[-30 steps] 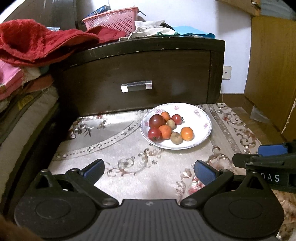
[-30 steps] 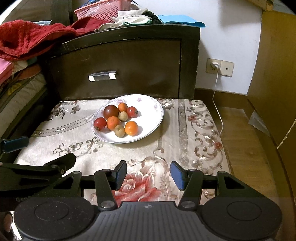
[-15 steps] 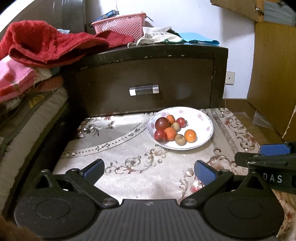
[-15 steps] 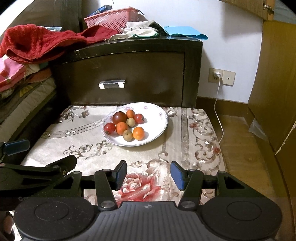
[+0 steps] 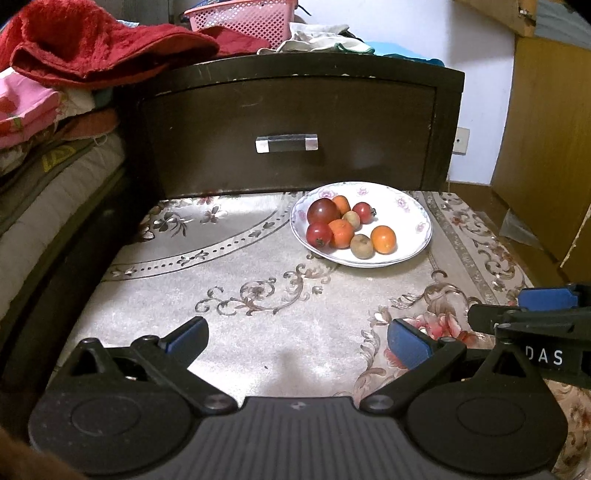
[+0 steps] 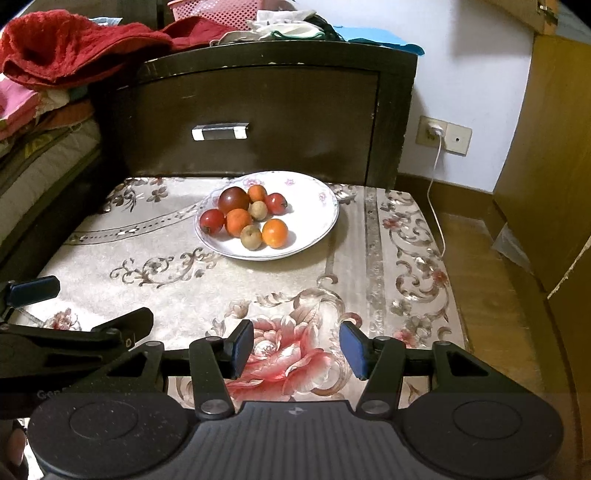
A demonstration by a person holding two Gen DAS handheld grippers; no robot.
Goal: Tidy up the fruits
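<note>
1. Left wrist view: left gripper (image 5: 297, 338) at bottom of frame, jaws spread wide, nothing between the blue pads, only patterned cloth (image 5: 229, 295) below. Right gripper (image 5: 532, 314) pokes in at the right edge, seen side-on with "DAS" lettering; its gap can't be read from here. This view alone shows the pink basket (image 5: 243, 16) nearly whole, at top centre.

2. Left wrist view, fruit: white floral plate (image 5: 406, 206) sits right of centre, just in front of the dark drawer cabinet (image 5: 295, 122). On it, clustered toward its left side: a large dark red fruit (image 5: 323, 210), two smaller red ones, three orange ones, two brownish ones. All touching or nearly so, except the orange fruit (image 5: 383, 239) at lower right, slightly apart.

3. Right wrist view: right gripper (image 6: 297, 349) at bottom centre, jaws open to a moderate gap, empty, over the pink rose print. Left gripper (image 6: 74, 306) enters at left edge. Only this view shows the wall socket (image 6: 443, 134) with a white cable (image 6: 437, 206) running down, at upper right, and the wooden floor beside the cloth.

4. Right wrist view, fruit: plate (image 6: 317, 210) just above centre of frame, same eight fruits, well ahead of both grippers.

5. Versus a second ago: fruit layout on the plate unchanged. In the left view the plate sits further right and higher in frame. Both grippers' openings look the same as before.
</note>
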